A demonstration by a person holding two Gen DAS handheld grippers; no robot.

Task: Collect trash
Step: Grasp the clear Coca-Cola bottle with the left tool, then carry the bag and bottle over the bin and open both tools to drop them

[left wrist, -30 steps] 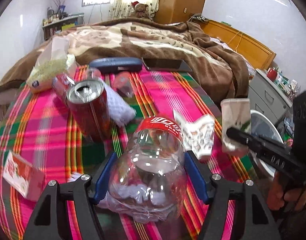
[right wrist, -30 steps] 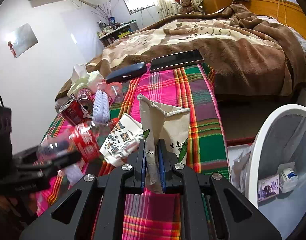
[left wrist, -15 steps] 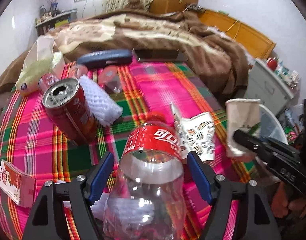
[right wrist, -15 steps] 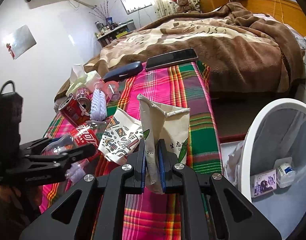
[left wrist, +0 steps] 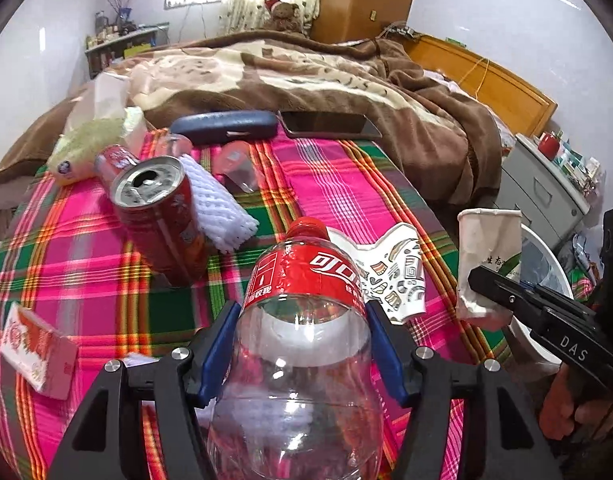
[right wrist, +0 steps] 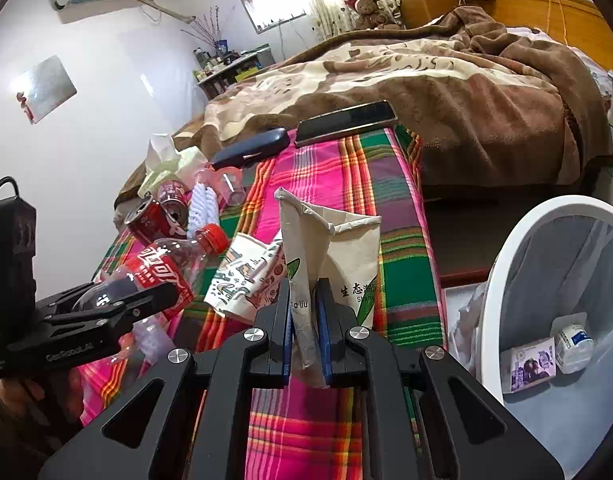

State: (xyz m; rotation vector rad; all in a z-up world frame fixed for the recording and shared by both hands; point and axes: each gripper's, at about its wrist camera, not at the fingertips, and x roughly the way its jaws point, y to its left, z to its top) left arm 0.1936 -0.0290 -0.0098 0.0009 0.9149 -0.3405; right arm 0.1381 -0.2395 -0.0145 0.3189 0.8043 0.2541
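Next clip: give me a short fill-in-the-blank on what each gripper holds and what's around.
1. The left gripper holds a clear plastic ____ with a red cap.
2. The right gripper pinches a flattened paper ____.
3. The white bin lies to the ____ of the right gripper.
4. The can nearest the left gripper stands upright with its top ____.

Missing words: bottle; cup; right; open

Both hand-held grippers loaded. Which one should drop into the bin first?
Right, probably. The right hand-held gripper is shut on the paper cup, and the white bin sits beside it. The left hand-held gripper holds the plastic bottle over the plaid cloth, farther away.
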